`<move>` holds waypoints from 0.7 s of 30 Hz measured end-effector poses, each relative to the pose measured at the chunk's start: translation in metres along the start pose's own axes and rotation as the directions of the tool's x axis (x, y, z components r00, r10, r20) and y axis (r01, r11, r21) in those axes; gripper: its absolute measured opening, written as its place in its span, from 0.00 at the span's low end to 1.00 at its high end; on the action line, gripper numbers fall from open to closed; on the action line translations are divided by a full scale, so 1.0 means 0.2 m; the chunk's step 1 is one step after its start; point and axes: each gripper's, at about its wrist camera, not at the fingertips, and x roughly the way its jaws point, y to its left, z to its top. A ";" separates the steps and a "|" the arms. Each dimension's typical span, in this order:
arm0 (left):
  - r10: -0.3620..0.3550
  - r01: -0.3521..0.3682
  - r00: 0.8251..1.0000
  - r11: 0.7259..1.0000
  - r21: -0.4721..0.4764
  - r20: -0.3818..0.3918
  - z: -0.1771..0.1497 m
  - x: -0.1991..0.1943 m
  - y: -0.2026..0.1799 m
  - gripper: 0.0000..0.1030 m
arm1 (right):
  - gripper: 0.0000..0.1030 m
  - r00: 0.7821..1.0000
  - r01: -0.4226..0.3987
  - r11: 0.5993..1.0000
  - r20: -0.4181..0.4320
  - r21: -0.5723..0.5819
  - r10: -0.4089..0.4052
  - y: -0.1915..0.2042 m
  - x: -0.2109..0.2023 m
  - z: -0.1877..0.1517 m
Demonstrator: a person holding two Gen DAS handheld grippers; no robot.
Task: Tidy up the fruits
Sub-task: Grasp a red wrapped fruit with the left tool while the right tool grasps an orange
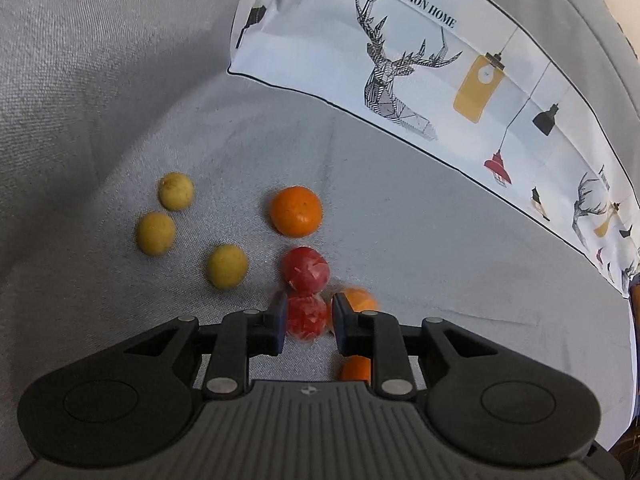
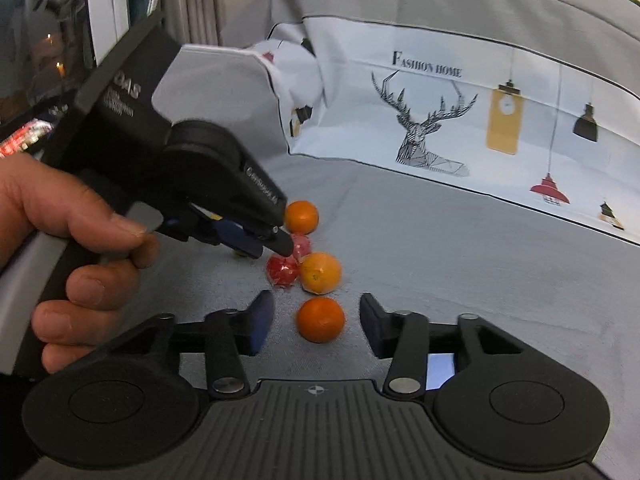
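Note:
Small fruits lie on a grey sofa seat [image 1: 420, 240]. In the left wrist view three yellow fruits [image 1: 227, 266] sit at left, an orange [image 1: 296, 211] and a red fruit [image 1: 306, 270] in the middle. My left gripper [image 1: 308, 320] has its fingers close on either side of a second red fruit [image 1: 305, 316]; whether it is gripped is unclear. Two more oranges [image 1: 360, 300] lie to its right. My right gripper [image 2: 316, 320] is open with an orange [image 2: 320, 319] between its fingers, apart from both. Another orange [image 2: 321, 272] and the red fruit [image 2: 282, 271] lie beyond.
A white printed cushion [image 1: 420, 80] with a deer and lamps leans on the grey sofa back [image 1: 100, 60]. In the right wrist view my left hand [image 2: 60, 220] holds the left gripper body [image 2: 180, 168] just above the fruits. A window [image 2: 40, 40] is at far left.

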 end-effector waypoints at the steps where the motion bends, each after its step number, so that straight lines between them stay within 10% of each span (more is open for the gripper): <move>1: -0.001 0.001 1.000 1.000 -0.001 -0.006 0.00 0.01 0.00 0.26 | 0.50 1.000 0.000 1.000 -0.006 0.000 0.000 0.01 0.02 0.01; 18: 0.045 -0.041 0.997 0.998 0.055 -0.058 0.00 0.13 -0.01 0.31 | 0.52 0.984 0.055 0.998 -0.171 -0.004 -0.055 0.02 0.41 0.00; 21: 0.047 -0.044 0.998 0.997 0.063 -0.047 0.00 0.11 -0.01 0.31 | 0.38 0.985 0.050 0.999 -0.167 -0.006 -0.050 0.03 0.42 -0.01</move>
